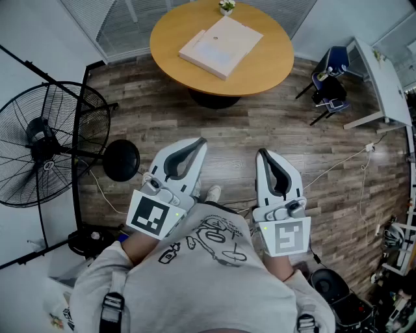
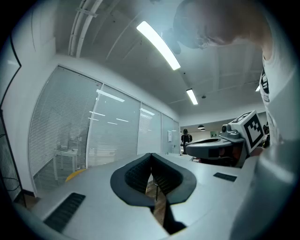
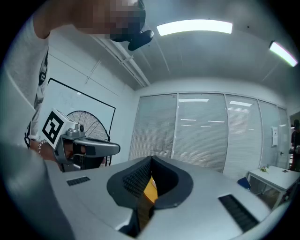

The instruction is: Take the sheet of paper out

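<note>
A round wooden table (image 1: 273, 62) stands far ahead at the top of the head view. On it lies a flat pale folder or box (image 1: 221, 45); no separate sheet of paper can be made out. My left gripper (image 1: 201, 142) and right gripper (image 1: 262, 153) are held level close to the person's chest, well short of the table. Both are shut with nothing between the jaws. In the left gripper view the left gripper (image 2: 151, 157) has its pads together, and the right gripper (image 3: 151, 160) looks the same in its own view. An orange patch of the table (image 3: 151, 190) shows behind the right pads.
A large black floor fan (image 1: 45, 146) stands at the left with a round base (image 1: 121, 160). A small plant (image 1: 226, 6) sits on the table's far edge. A dark chair (image 1: 328, 81) and a white desk (image 1: 380, 81) stand at the right. Cables lie across the wooden floor (image 1: 338, 166).
</note>
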A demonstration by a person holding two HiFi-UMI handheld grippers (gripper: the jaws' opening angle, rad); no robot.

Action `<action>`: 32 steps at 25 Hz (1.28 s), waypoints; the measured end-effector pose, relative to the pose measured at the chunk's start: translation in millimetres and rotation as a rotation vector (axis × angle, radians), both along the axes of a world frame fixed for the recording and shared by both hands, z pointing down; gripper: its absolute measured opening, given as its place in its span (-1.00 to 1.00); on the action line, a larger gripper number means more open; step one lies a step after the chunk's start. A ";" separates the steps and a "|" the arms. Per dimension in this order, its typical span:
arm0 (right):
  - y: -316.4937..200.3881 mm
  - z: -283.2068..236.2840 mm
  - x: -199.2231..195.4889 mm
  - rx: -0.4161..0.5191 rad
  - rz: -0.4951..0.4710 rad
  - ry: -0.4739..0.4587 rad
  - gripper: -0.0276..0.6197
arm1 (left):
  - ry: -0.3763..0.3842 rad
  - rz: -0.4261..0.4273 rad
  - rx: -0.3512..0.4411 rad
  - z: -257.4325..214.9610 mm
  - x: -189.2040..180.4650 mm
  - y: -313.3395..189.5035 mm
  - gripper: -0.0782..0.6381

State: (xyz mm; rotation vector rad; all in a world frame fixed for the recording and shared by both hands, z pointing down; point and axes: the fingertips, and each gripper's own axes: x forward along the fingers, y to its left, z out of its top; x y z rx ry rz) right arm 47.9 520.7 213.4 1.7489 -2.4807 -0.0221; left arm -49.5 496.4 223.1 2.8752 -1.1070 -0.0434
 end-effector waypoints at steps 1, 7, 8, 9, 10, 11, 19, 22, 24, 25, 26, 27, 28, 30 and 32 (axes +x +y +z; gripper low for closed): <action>-3.1 -0.6 -1.0 0.001 0.003 0.000 -0.89 | -0.001 -0.001 -0.001 0.1 -1.7 -2.9 -0.73; -21.3 -1.0 -9.3 0.006 0.023 0.010 -0.89 | 0.004 -0.005 -0.003 2.0 -14.8 -21.8 -0.72; -25.6 -2.0 -12.0 0.005 0.023 0.017 -0.89 | 0.006 -0.004 -0.004 2.4 -17.6 -26.0 -0.72; -30.2 -3.3 -15.2 0.003 0.023 0.026 -0.89 | 0.008 -0.004 -0.003 2.6 -20.8 -29.5 -0.72; -35.1 -4.9 -18.5 0.001 0.022 0.036 -0.89 | 0.012 -0.003 -0.003 2.4 -24.2 -32.1 -0.72; -40.1 -6.6 -22.1 -0.002 0.022 0.046 -0.89 | 0.020 -0.004 -0.002 1.4 -27.4 -34.7 -0.72; -74.9 -15.2 -48.2 -0.024 0.018 0.106 -0.89 | 0.017 0.007 -0.003 2.7 -48.8 -67.2 -0.72; -81.0 -11.5 -54.4 -0.025 0.021 0.099 -0.89 | 0.026 0.012 -0.008 3.6 -57.6 -78.8 -0.72; -84.0 -7.9 -57.9 -0.025 0.024 0.089 -0.89 | 0.053 0.010 -0.008 1.2 -63.8 -85.6 -0.72; -85.4 -6.0 -59.6 -0.025 0.026 0.084 -0.89 | 0.051 0.013 -0.009 2.4 -66.8 -88.7 -0.72; -86.8 -4.1 -61.3 -0.024 0.027 0.078 -0.89 | 0.034 0.017 -0.012 5.6 -69.6 -91.3 -0.72; -88.3 -2.1 -63.1 -0.024 0.029 0.072 -0.89 | 0.020 0.022 -0.013 8.7 -72.2 -93.6 -0.72; -89.7 -0.2 -64.9 -0.024 0.030 0.067 -0.89 | 0.018 0.024 -0.014 10.3 -74.7 -95.5 -0.72; -92.9 3.5 -68.5 -0.024 0.033 0.056 -0.89 | 0.045 0.024 -0.014 10.0 -79.5 -99.2 -0.72; -96.3 7.3 -72.3 -0.024 0.036 0.046 -0.89 | 0.032 0.031 -0.019 14.0 -83.8 -101.5 -0.72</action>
